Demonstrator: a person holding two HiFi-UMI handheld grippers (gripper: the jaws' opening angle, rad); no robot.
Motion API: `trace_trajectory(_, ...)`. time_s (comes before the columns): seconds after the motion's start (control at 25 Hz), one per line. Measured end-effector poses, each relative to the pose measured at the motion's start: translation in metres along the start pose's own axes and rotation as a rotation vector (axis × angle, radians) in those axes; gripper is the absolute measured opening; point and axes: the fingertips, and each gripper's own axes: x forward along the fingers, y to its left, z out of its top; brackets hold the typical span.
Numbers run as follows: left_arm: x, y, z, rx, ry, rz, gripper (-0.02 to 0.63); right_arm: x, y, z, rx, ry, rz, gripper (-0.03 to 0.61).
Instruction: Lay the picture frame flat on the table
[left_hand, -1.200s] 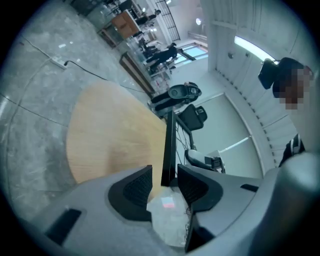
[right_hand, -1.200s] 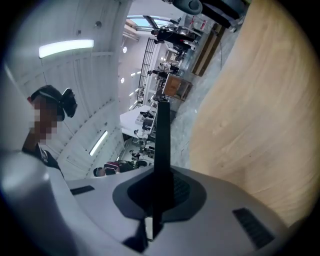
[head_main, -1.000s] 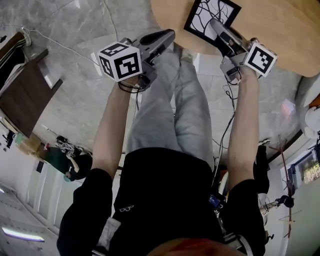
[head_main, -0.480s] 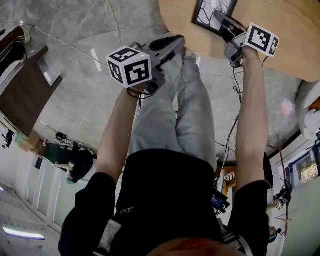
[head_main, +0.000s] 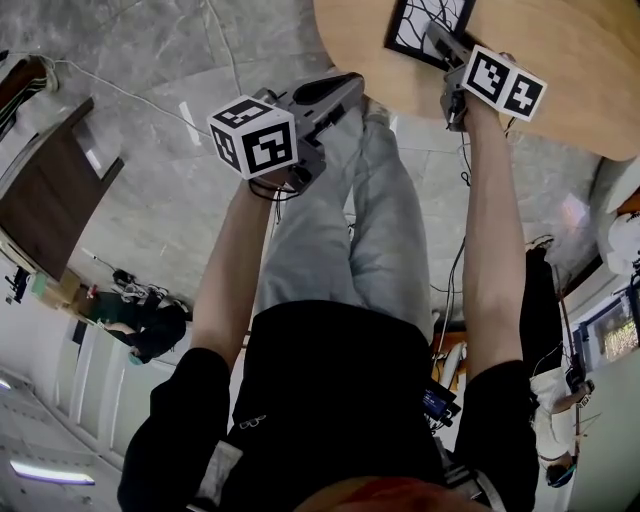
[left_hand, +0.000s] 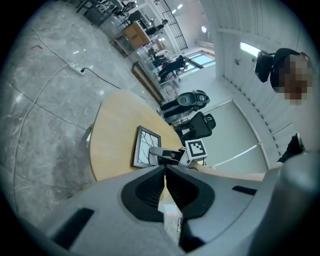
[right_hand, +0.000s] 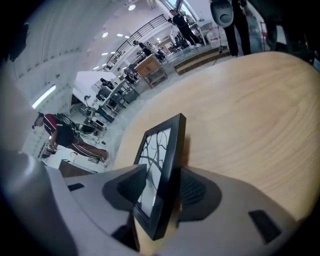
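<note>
Now, from the head view: the person stands over a grey marbled floor (head_main: 150, 60) with both arms stretched forward. The left gripper (head_main: 348, 82) hangs over the floor just short of the round wooden table (head_main: 570, 70), touching nothing. The right gripper (head_main: 436, 36) reaches over the table's near edge and meets the black picture frame (head_main: 430, 18), which sits on the tabletop close to that edge with its branch-pattern print facing up at the camera. Over to the left gripper view: the left gripper (left_hand: 165, 172) has its two dark pads pressed together with nothing between them. Beyond them the picture frame (left_hand: 146, 146) sits on the wooden table (left_hand: 112, 132) near the rim, and the right gripper (left_hand: 162, 154) is right up against its near side. And the right gripper view: the right gripper (right_hand: 165, 175) has the picture frame (right_hand: 161, 142) standing edge-on between its jaws, and those jaws are opening. One pad stands off the glass side and the other sits behind the back, so neither visibly clamps the frame. The frame's lower part is hidden behind the jaws, so I cannot tell how it meets the table (right_hand: 250, 110), whose wood spreads wide beyond it.
</note>
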Motion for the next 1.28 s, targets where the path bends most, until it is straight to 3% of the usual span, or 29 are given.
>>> trace_trajectory(0.12,0.001,-0.002,-0.001,-0.001,-0.001,-0.004,0.015,-0.002,-0.005,0.001,-0.037,-0.024,-0.083,0.192)
trace_trajectory(0.24,0.001,-0.001,-0.001,0.004,0.003,0.002,0.015,-0.004,-0.015,0.002,-0.1,-0.044,-0.244,0.205)
trace_trajectory(0.36,0.003,-0.009,0.0,0.006,-0.014,0.002,0.015,-0.011,-0.017,0.0,-0.15,-0.063,-0.344,0.176)
trace_trajectory(0.44,0.006,-0.018,0.005,0.028,-0.038,0.006,0.015,-0.027,-0.016,0.008,-0.122,-0.124,-0.358,0.101)
trace_trajectory(0.56,0.006,-0.027,0.023,0.111,-0.094,0.06,0.015,-0.06,0.001,0.028,-0.062,-0.265,-0.302,0.028)
trace_trajectory(0.76,-0.014,-0.077,0.059,0.221,-0.232,0.15,0.012,-0.144,0.043,0.04,-0.009,-0.427,-0.168,0.014)
trace_trajectory(0.92,-0.043,-0.142,0.093,0.311,-0.352,0.2,0.012,-0.222,0.088,0.062,-0.041,-0.559,-0.127,0.012)
trace_trajectory(1.08,-0.075,-0.214,0.113,0.456,-0.401,0.273,0.012,-0.301,0.138,0.096,-0.081,-0.704,-0.085,0.012)
trace_trajectory(1.28,-0.11,-0.296,0.16,0.573,-0.561,0.272,0.012,-0.391,0.195,0.152,-0.158,-0.918,-0.046,0.012)
